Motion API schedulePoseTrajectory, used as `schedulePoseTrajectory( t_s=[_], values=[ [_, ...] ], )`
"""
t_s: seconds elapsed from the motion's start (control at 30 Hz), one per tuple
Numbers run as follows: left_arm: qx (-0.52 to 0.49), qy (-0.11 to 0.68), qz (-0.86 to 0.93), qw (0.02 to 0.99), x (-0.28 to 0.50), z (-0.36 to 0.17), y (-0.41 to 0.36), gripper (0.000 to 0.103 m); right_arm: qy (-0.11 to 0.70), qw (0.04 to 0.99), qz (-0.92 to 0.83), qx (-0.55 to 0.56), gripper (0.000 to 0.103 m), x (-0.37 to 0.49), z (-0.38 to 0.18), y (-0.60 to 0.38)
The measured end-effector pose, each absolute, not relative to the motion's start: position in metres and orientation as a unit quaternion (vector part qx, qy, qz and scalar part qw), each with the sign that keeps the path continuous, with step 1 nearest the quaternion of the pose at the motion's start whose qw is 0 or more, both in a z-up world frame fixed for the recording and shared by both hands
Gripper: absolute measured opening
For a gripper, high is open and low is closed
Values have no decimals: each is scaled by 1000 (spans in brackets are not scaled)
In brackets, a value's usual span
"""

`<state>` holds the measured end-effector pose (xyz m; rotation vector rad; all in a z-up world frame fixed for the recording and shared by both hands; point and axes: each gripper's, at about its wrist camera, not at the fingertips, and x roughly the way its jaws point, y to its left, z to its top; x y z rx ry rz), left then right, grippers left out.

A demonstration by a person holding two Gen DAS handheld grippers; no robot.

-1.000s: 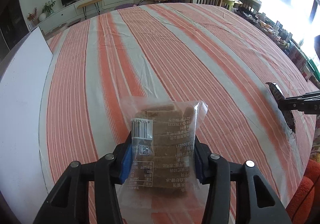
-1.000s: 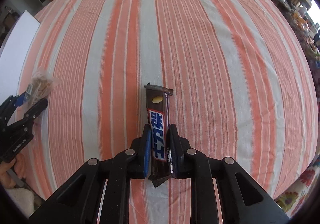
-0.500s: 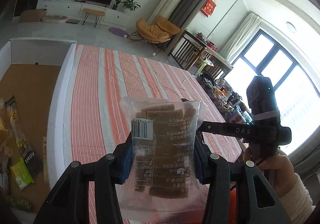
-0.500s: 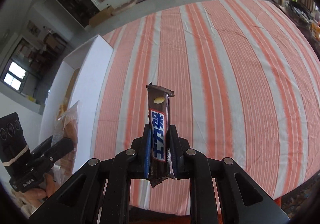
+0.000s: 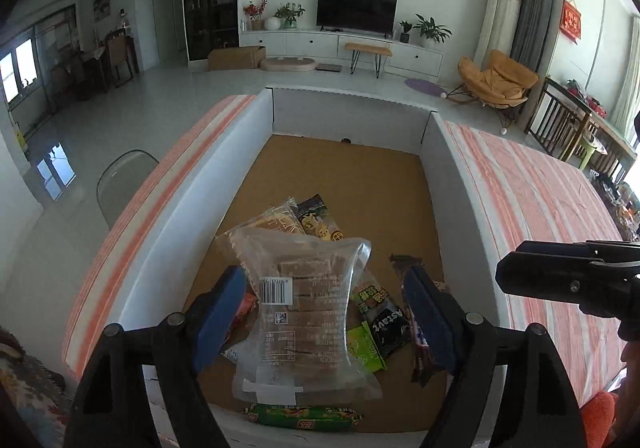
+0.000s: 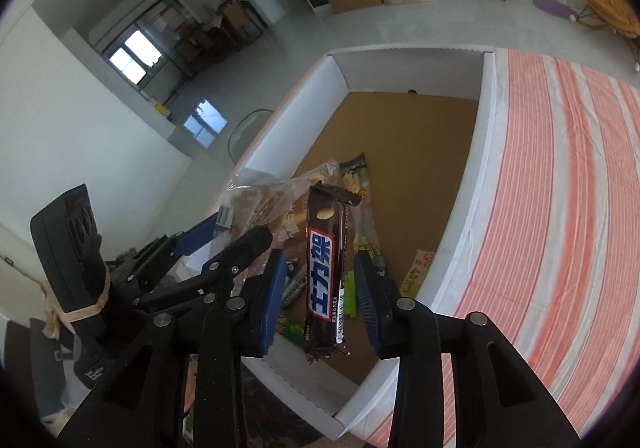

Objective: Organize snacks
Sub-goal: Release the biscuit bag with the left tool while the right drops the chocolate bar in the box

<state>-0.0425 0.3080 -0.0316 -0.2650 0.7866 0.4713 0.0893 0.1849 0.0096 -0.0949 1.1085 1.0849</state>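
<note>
A clear bag of brown biscuits [image 5: 308,308] hangs loose between the jaws of my left gripper [image 5: 323,280]. These jaws are opening and neither blue pad touches the bag. Below lies a white-walled box [image 5: 452,152] with a brown cardboard floor and several snack packets. In the right wrist view a brown chocolate bar [image 6: 326,264] stands free between the opening jaws of my right gripper [image 6: 320,268], with a gap on both sides. It is over the same box [image 6: 478,152]. My left gripper [image 6: 228,236] and its bag [image 6: 256,196] show at the left.
The box sits on a table with an orange and white striped cloth [image 5: 540,208]. A green sausage pack [image 5: 304,417] lies by the near wall, with a black packet [image 5: 386,326] further in. My right gripper [image 5: 560,280] reaches in over the right wall. A clear chair [image 5: 120,176] stands left.
Both grippers have swung left from above the striped table to above the box. Both pairs of jaws have spread and let go of the biscuit bag and the chocolate bar.
</note>
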Motion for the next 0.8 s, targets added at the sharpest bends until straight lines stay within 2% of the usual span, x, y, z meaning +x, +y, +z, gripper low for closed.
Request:
schedulePoseTrajectory(
  t_s=[0.07, 0.13, 0.2, 0.27, 0.3, 0.33, 0.4, 0.57, 0.8],
  values=[
    [-116, 375, 232, 890, -48, -40, 306, 88, 490, 726, 478, -67, 57, 85, 4, 181],
    [-101, 367, 242, 892, -46, -40, 300, 99, 472, 744, 465, -85, 57, 85, 2, 173],
    [-82, 356, 256, 895, -44, -36, 292, 99, 446, 766, 454, -91, 58, 81, 10, 165],
    [-67, 348, 274, 894, -44, -28, 285, 99, 397, 798, 445, -85, 63, 74, 24, 152],
    [-62, 343, 286, 893, -48, -22, 281, 100, 359, 818, 442, -77, 68, 72, 31, 143],
    [-59, 335, 296, 892, -49, -19, 280, 100, 327, 835, 436, -73, 79, 66, 38, 136],
    [-50, 315, 314, 894, -52, -12, 279, 103, 282, 856, 428, -71, 87, 56, 47, 127],
    [-63, 309, 313, 896, -58, -6, 283, 103, 365, 836, 397, -97, 86, 75, 31, 140],
    [-62, 321, 342, 881, -60, -9, 284, 103, 374, 829, 400, -113, 86, 63, 26, 140]
  ],
)
